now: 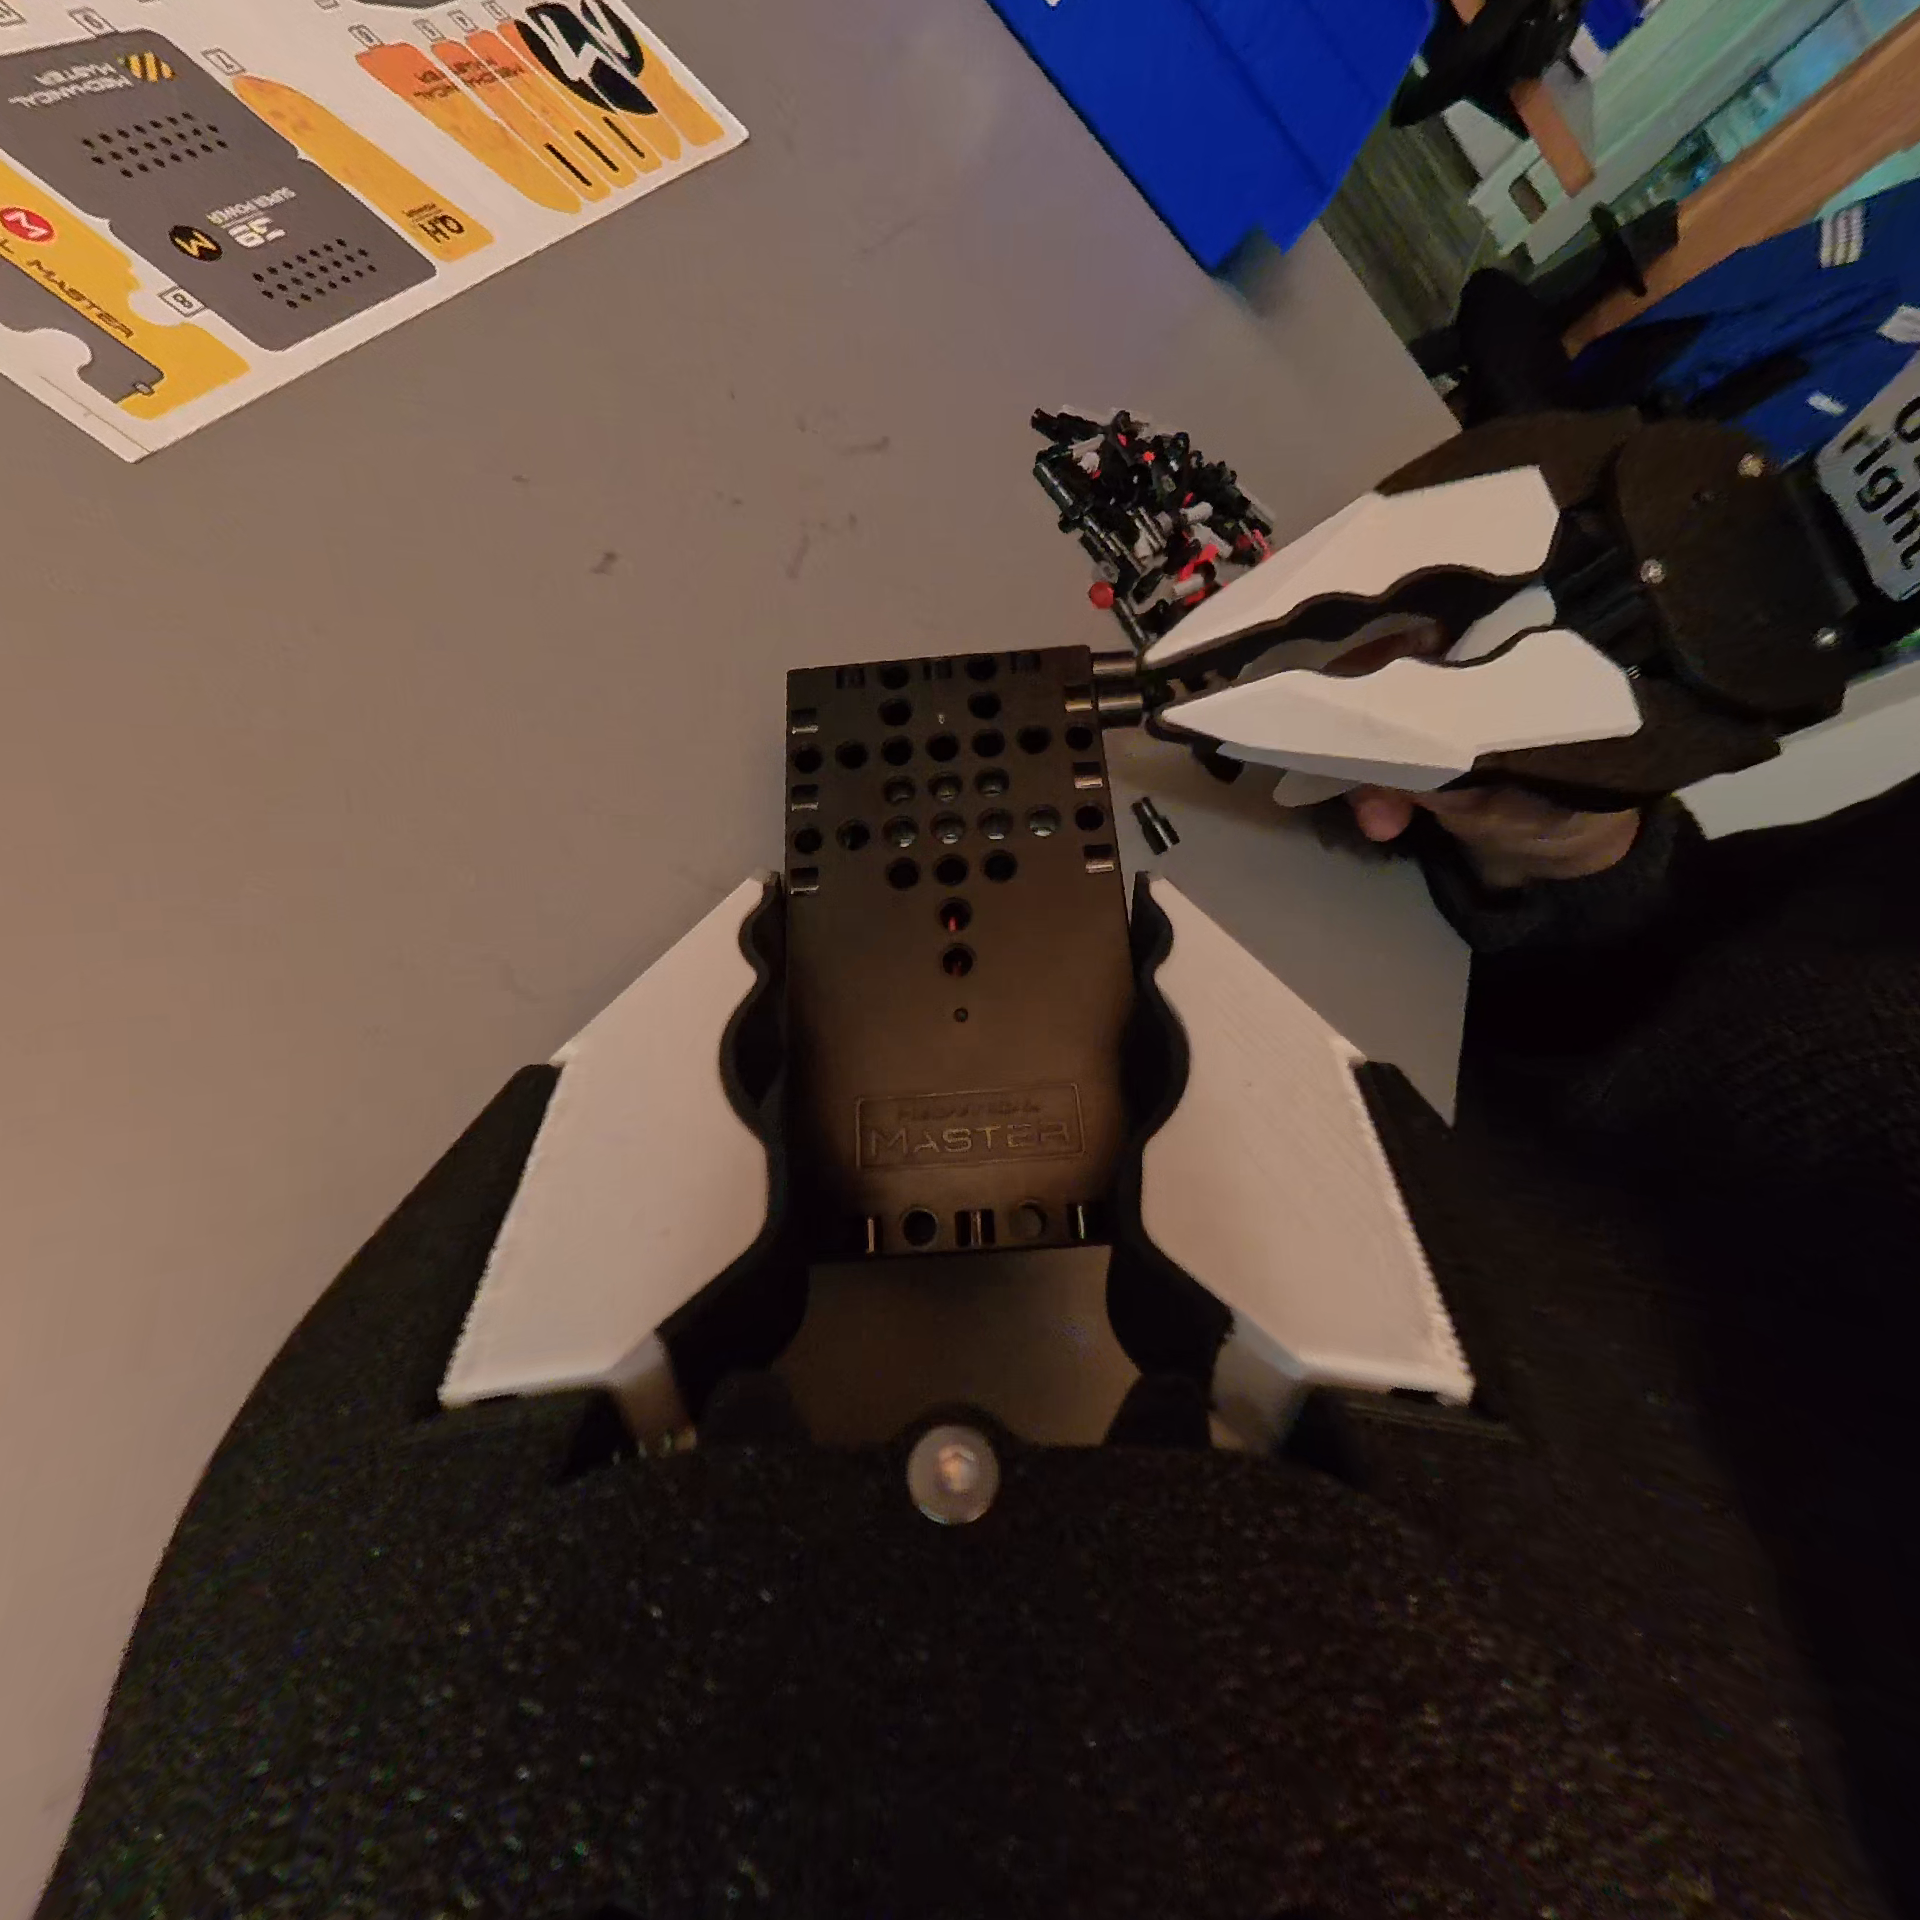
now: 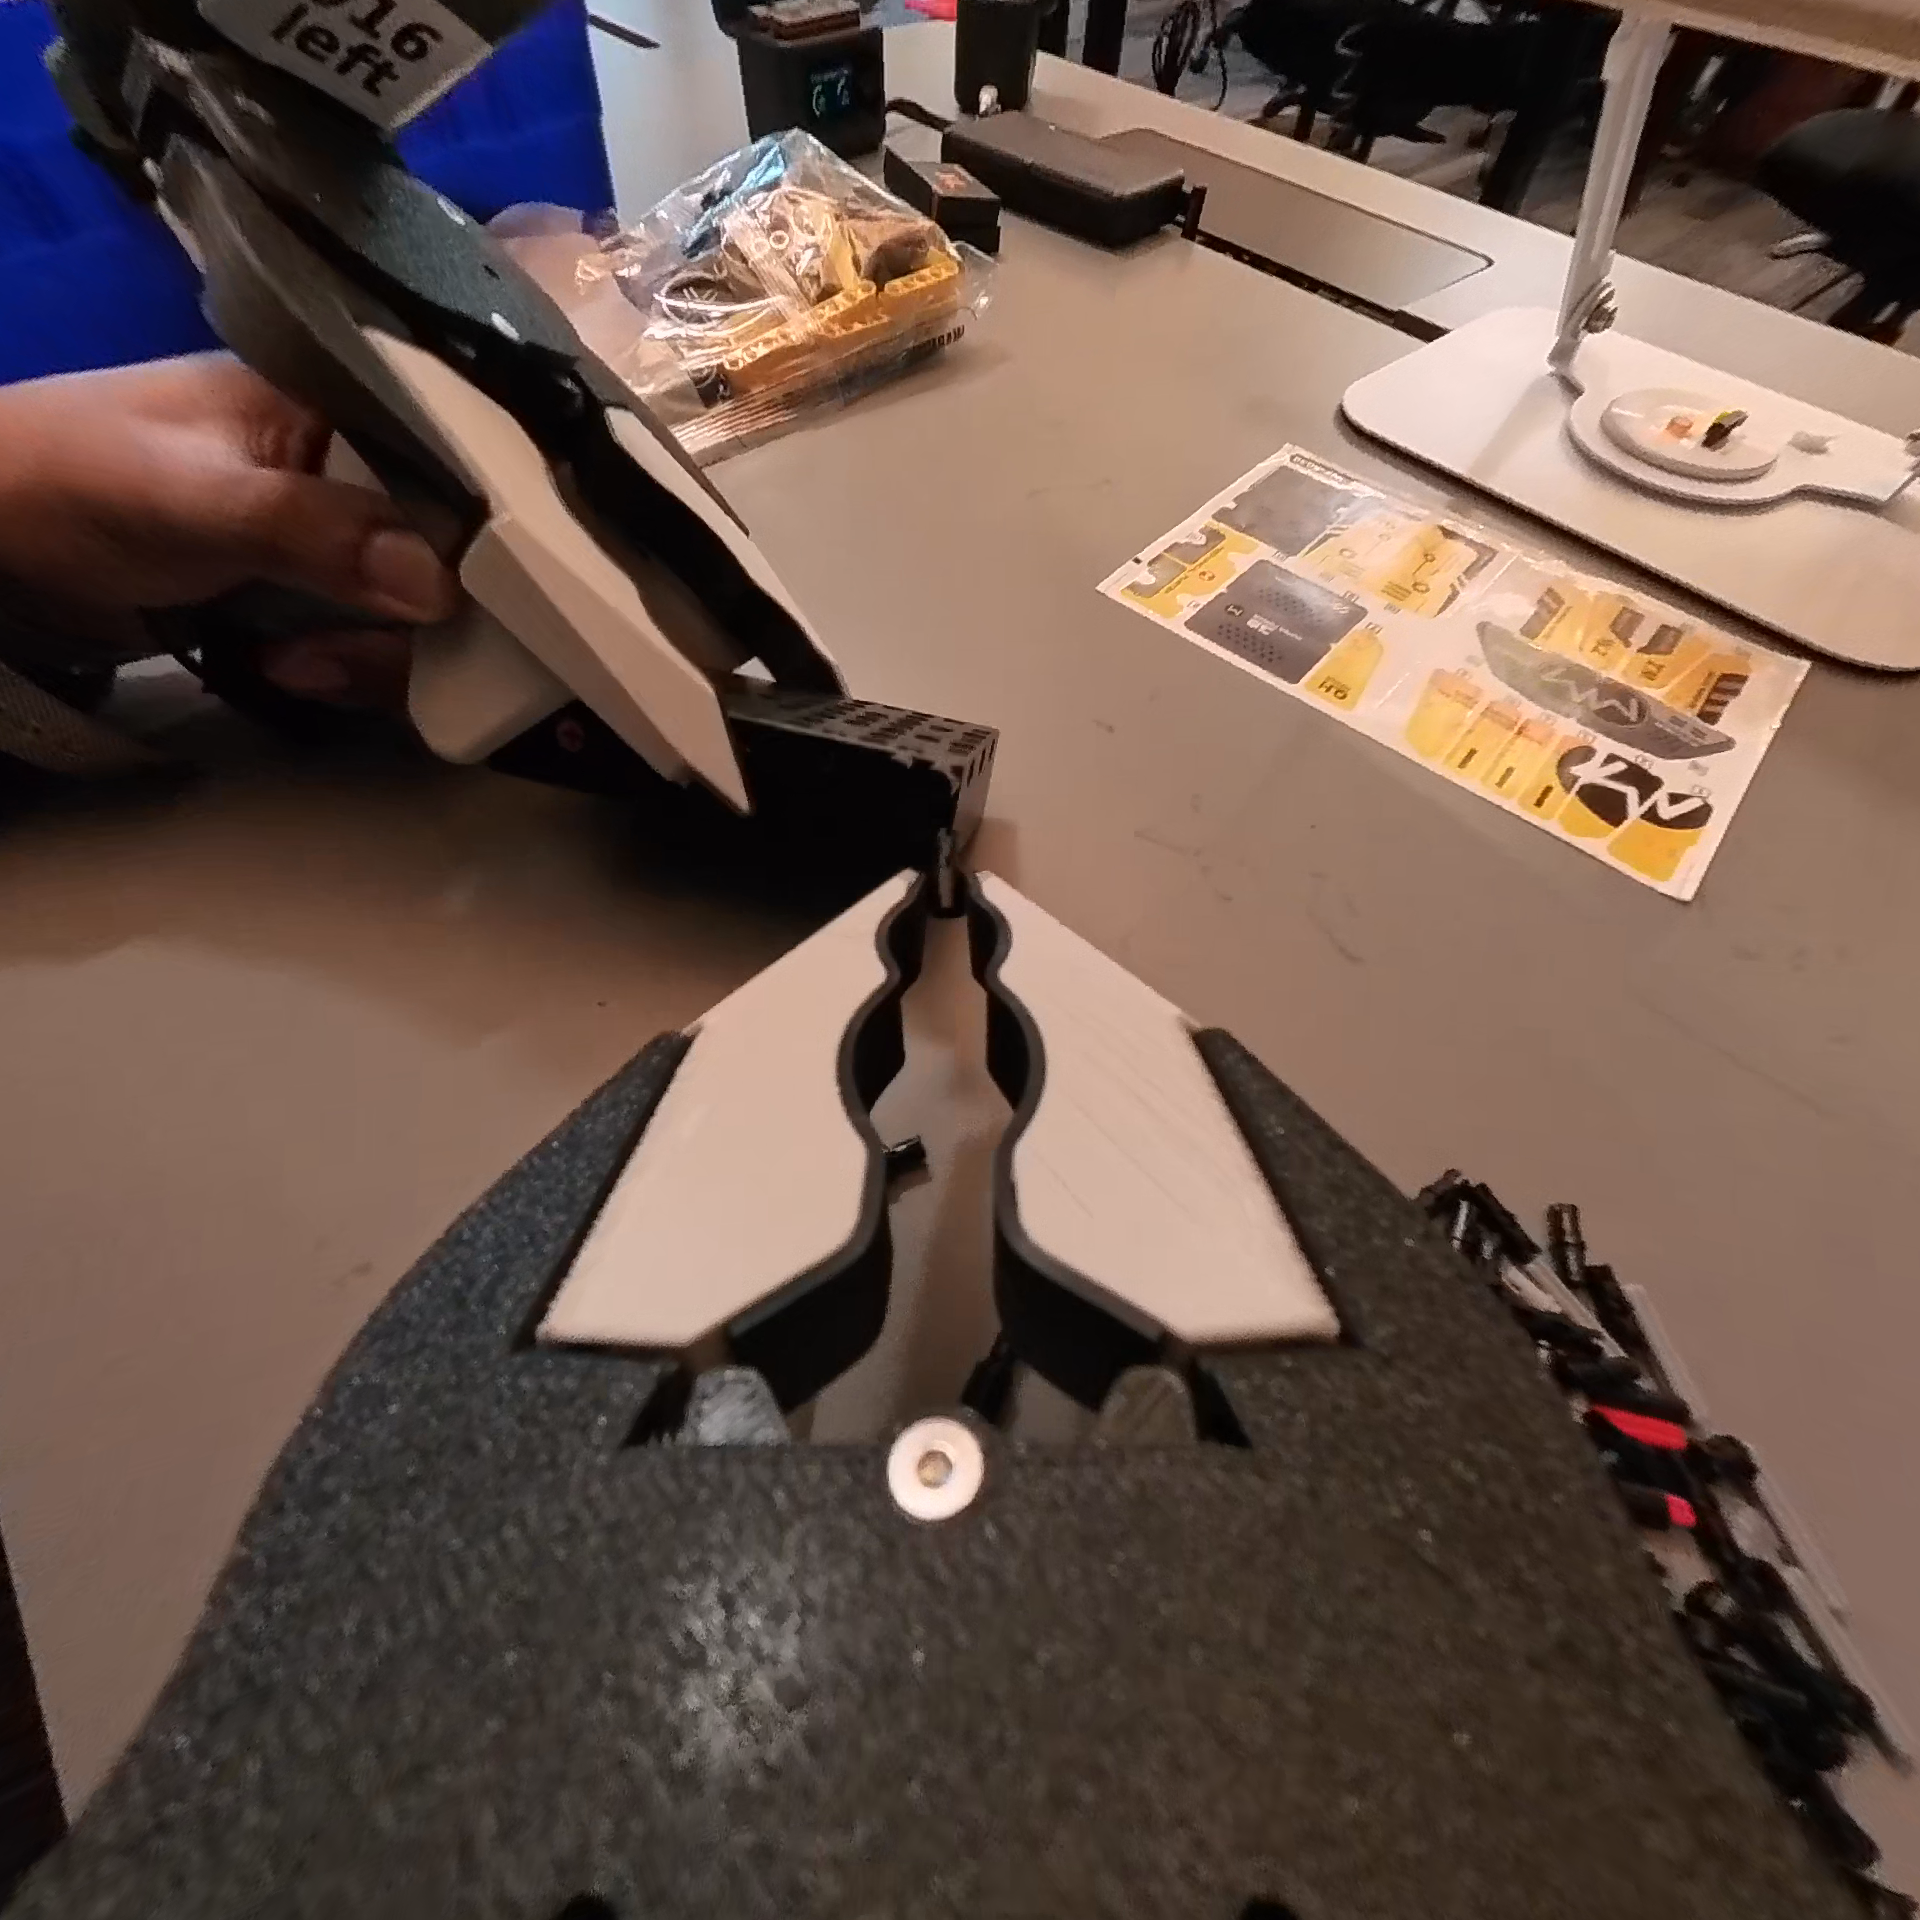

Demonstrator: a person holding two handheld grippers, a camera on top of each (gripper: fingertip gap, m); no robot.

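My left gripper is shut on a black box full of round holes, holding it by its two long sides on the grey table. The box also shows in the right wrist view, with the left gripper on it. My right gripper is shut on a small black pin whose end meets the box's near corner. In the left wrist view the right gripper comes in from the right, and two pins stick out of the box's far right edge.
A pile of small black and red pins lies behind the box and shows at the right. One loose black pin lies beside the box. A yellow and grey sticker sheet, a clear bag of yellow parts and a white stand base lie farther off. Left tips to right tips: about 6 centimetres.
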